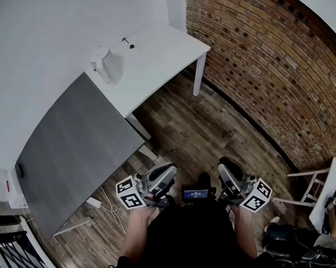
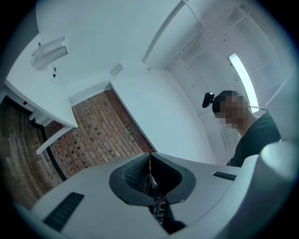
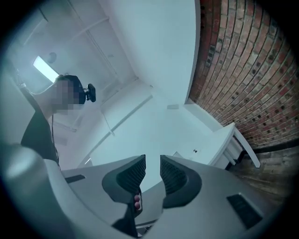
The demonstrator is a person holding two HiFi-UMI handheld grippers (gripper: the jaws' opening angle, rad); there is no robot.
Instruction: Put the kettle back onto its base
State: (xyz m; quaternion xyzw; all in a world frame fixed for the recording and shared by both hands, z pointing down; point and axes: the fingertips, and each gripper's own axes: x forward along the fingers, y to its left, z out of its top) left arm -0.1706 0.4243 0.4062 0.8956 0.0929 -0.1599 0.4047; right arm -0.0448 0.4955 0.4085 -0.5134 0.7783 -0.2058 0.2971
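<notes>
— Where is the kettle (image 1: 106, 62) being found?
— It is being seen standing on the white desk (image 1: 165, 48), well ahead of both pairs of jaws and off to their left. A small dark item (image 1: 129, 44) is lying on the desk just beyond it; whether that is the base cannot be told.
— And the jaws?
— Those of the left gripper (image 2: 149, 163) are being held together, with nothing between them. Those of the right gripper (image 3: 153, 168) are being held a narrow gap apart, also with nothing between them.
— Which step is being worked?
— The approach, it is judged: nothing is being grasped yet, and both grippers are being carried close to the body over the wooden floor (image 1: 212, 132), well apart from the desk.
— What is being called for next?
— The jaws are to be brought up to the desk and opened wide, and the kettle's handle is to be sought. The base is to be identified before anything is lifted.
</notes>
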